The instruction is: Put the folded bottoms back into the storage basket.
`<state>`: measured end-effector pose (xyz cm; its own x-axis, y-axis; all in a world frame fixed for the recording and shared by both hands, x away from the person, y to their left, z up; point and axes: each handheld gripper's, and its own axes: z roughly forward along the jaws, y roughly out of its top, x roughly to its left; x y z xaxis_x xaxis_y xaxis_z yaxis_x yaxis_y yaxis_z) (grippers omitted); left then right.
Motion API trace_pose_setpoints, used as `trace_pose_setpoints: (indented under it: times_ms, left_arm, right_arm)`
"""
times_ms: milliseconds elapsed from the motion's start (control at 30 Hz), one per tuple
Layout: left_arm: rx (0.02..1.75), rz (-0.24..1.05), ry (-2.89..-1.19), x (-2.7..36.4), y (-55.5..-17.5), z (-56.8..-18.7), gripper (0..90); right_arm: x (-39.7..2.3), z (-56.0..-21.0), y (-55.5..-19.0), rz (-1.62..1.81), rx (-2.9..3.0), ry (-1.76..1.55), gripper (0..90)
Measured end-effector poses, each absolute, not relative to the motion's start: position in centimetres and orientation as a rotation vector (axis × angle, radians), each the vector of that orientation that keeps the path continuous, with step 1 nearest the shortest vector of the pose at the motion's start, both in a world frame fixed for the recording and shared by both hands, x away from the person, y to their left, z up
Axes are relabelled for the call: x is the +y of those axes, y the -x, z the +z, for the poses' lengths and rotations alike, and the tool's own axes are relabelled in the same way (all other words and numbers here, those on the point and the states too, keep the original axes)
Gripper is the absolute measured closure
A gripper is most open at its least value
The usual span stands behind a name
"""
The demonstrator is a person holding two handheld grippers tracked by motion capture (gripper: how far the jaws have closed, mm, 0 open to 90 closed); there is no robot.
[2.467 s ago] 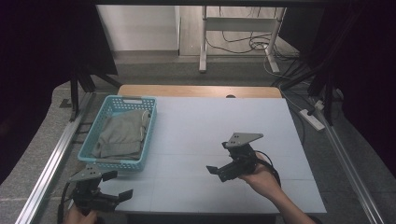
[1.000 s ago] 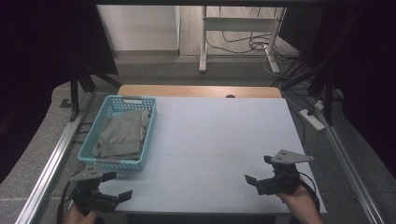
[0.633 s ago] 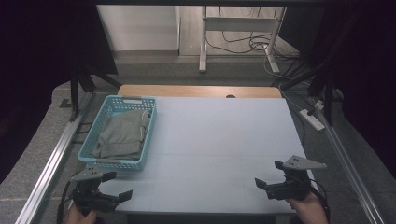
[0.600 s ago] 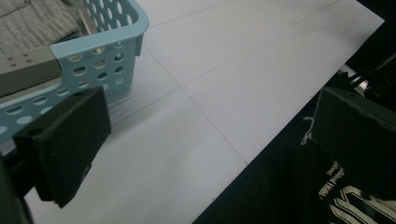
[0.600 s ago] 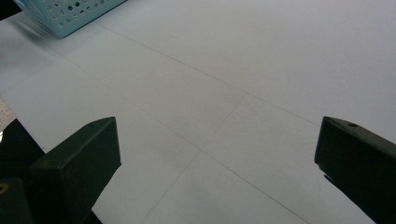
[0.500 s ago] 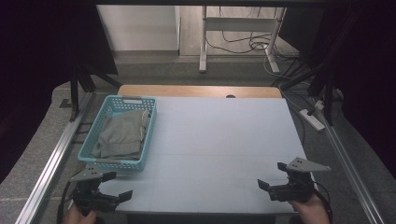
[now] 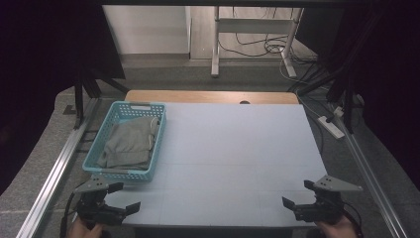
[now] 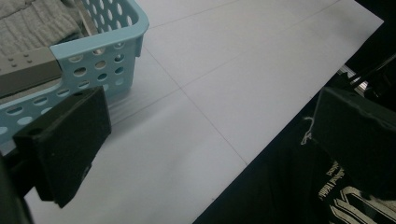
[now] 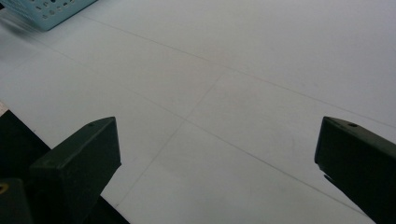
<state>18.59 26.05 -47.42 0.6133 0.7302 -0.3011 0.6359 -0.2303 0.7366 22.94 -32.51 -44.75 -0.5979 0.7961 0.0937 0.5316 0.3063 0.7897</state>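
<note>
We see two hand-held grippers poised at the near edge of a white surface (image 7: 233, 148). The left gripper (image 7: 124, 197) sits at the near-left corner, just near of a light blue basket (image 7: 115, 173) — its jaws stand wide apart with nothing between them. In the left gripper view, one jaw hangs over the surface beside the basket's perforated corner (image 8: 93, 51) and the other past the surface's near edge. The right gripper (image 7: 298, 194) sits at the near-right corner, well apart from the basket, its jaws likewise spread wide and empty over bare surface (image 9: 261, 70). The basket rests along the left side of the surface and holds a folded grey garment (image 7: 130, 141), whose ribbed knit we also catch in the left gripper view (image 8: 32, 23). A strip of wooden tabletop (image 7: 208, 96) shows beyond the far edge.
</note>
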Motion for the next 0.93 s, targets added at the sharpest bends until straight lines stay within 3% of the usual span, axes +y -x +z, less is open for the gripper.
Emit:
trace_pose_setpoints:
  times_ms: [933]
  left_arm:
    - [1.077, 0.142, -1.918, 26.3, -18.4, -47.4, 0.0]
  right_arm:
    - [-33.8, -44.6, -20.9, 1.042, 2.256, -1.251, 0.7]
